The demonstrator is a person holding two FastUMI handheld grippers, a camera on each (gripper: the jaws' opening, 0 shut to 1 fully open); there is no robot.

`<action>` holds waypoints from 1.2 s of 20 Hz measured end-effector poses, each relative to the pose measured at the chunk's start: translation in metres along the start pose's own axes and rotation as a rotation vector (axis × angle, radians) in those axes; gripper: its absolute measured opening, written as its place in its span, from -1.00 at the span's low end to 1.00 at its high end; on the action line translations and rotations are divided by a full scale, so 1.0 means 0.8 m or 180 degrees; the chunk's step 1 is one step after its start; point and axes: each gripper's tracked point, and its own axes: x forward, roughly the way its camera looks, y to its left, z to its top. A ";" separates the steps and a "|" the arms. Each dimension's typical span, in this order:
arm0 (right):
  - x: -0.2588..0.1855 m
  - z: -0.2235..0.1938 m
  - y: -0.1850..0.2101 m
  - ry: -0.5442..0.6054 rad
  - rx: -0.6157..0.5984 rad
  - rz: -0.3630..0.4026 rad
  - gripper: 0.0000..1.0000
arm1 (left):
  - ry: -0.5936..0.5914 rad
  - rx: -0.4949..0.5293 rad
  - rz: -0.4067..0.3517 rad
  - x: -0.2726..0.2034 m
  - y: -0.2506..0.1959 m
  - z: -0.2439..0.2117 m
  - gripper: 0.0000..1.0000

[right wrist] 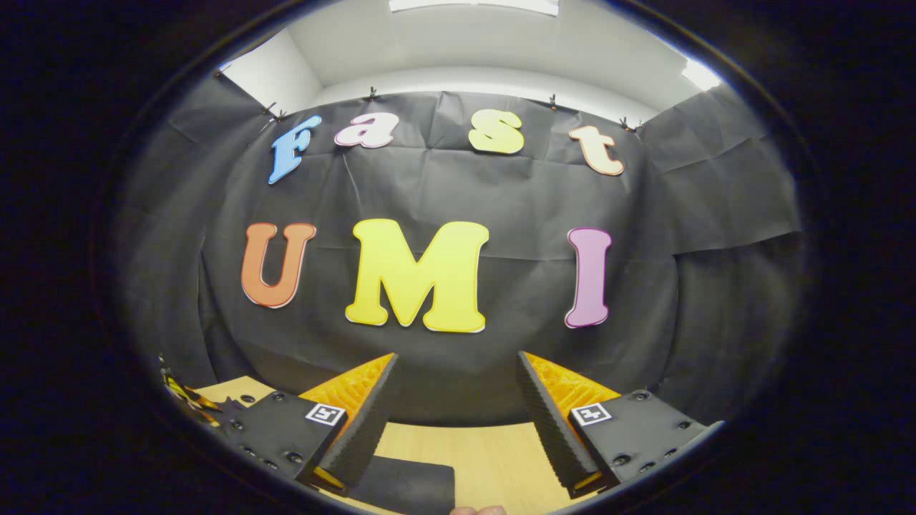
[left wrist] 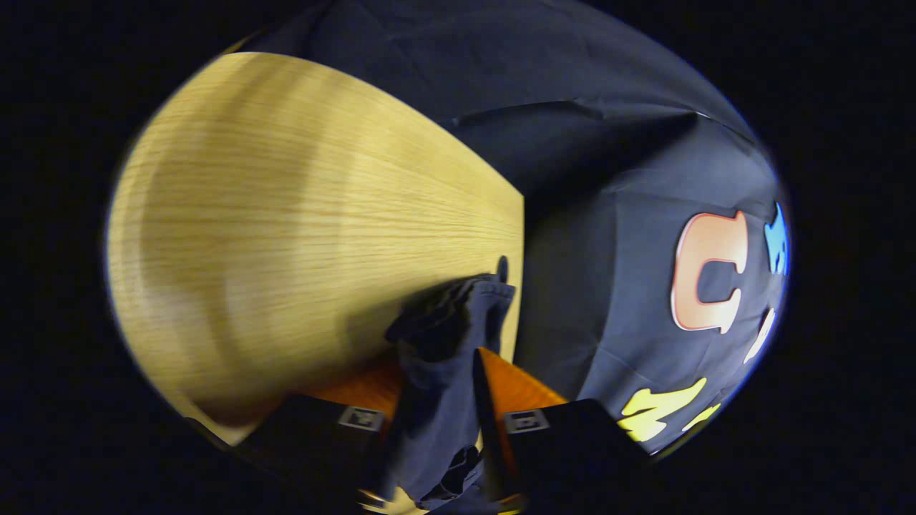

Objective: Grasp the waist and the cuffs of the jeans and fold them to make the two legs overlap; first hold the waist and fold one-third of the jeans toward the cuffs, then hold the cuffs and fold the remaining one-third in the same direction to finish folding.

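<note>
In the left gripper view, dark blue denim of the jeans bunches up between the two fingers of my left gripper, which is shut on the cloth and holds it above the wooden table. The denim rises past the fingertips in a crumpled fold near the table's right edge. In the right gripper view, my right gripper is open, its fingers wide apart with nothing between them, raised and facing the booth wall. A dark piece of cloth, perhaps the jeans, lies on the table just below its left finger.
The wooden table ends close to the black cloth wall in the right gripper view. In the left gripper view the table's edge runs beside the black wall cloth. A bit of a hand shows at the bottom.
</note>
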 end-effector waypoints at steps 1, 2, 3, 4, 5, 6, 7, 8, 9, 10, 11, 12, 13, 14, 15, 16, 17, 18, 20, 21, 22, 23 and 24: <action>0.000 0.002 0.000 0.0002 -0.0013 0.0013 0.97 | -0.0005 0.0020 0.0009 -0.002 -0.002 0.004 -0.76; 0.000 0.004 0.000 -0.0008 -0.0017 0.0015 0.97 | -0.0033 0.0105 0.0016 -0.004 0.000 0.003 -0.81; -0.001 0.007 -0.001 -0.0022 -0.0022 0.0016 0.97 | -0.0047 0.0156 0.0031 -0.001 0.001 0.000 -0.87; 0.000 0.006 -0.002 -0.0027 -0.0032 0.0006 0.97 | -0.0055 0.0169 0.0038 0.000 0.000 0.001 -0.88; 0.001 0.006 -0.001 -0.0017 -0.0029 0.0010 0.97 | -0.0062 0.0167 0.0055 -0.001 0.000 0.001 -0.89; 0.001 0.003 -0.002 0.0013 -0.0016 0.0004 0.97 | -0.0101 0.0242 0.0125 -0.006 0.000 0.001 -0.89; 0.002 0.000 -0.002 0.0043 0.0004 0.0001 0.97 | -0.0190 0.0481 0.0190 -0.009 -0.003 0.000 -0.89; 0.002 -0.002 -0.002 0.0065 0.0021 0.0001 0.96 | -0.0275 0.0798 0.0199 -0.013 -0.013 -0.005 -0.89; 0.002 -0.003 -0.002 0.0077 0.0026 -0.0002 0.97 | -0.0343 0.1102 0.0192 -0.017 -0.024 -0.013 -0.89; 0.001 -0.003 -0.003 0.0076 0.0025 0.0003 0.97 | -0.0385 0.1344 0.0162 -0.023 -0.037 -0.020 -0.89; 0.002 -0.005 -0.003 0.0085 0.0023 0.0003 0.97 | -0.0446 0.1520 0.0159 -0.030 -0.050 -0.025 -0.89; 0.001 -0.006 -0.004 0.0109 0.0024 -0.0003 0.97 | -0.0509 0.1666 0.0102 -0.033 -0.071 -0.029 -0.89; 0.001 -0.006 -0.004 0.0127 0.0037 -0.0009 0.97 | -0.0540 0.1798 0.0023 -0.038 -0.091 -0.042 -0.89; 0.000 -0.007 -0.006 0.0142 0.0065 -0.0017 0.97 | -0.0565 0.1917 -0.0043 -0.044 -0.106 -0.053 -0.89; 0.000 -0.006 -0.008 0.0150 0.0084 -0.0029 0.97 | -0.0572 0.2019 -0.0116 -0.049 -0.122 -0.067 -0.89; 0.002 -0.006 -0.011 0.0153 0.0084 -0.0052 0.97 | -0.0577 0.2107 -0.0186 -0.051 -0.135 -0.081 -0.89; -0.001 -0.006 -0.013 0.0149 0.0080 -0.0066 0.97 | -0.0571 0.2173 -0.0242 -0.053 -0.148 -0.094 -0.89; -0.004 -0.005 -0.017 0.0150 0.0076 -0.0086 0.97 | -0.0558 0.2229 -0.0313 -0.057 -0.163 -0.108 -0.89; -0.014 -0.005 -0.028 0.0154 0.0078 -0.0115 0.96 | -0.0523 0.2321 -0.0453 -0.066 -0.185 -0.131 -0.89; -0.015 -0.006 -0.032 0.0161 0.0077 -0.0137 0.96 | -0.0510 0.2358 -0.0526 -0.069 -0.195 -0.142 -0.89; -0.018 -0.005 -0.037 0.0164 0.0077 -0.0158 0.96 | -0.0501 0.2414 -0.0592 -0.073 -0.204 -0.153 -0.89; -0.020 -0.006 -0.041 0.0172 0.0067 -0.0187 0.97 | -0.0477 0.2477 -0.0646 -0.075 -0.211 -0.167 -0.89; -0.023 -0.004 -0.047 0.0170 0.0057 -0.0215 0.97 | -0.0434 0.2534 -0.0696 -0.079 -0.217 -0.181 -0.89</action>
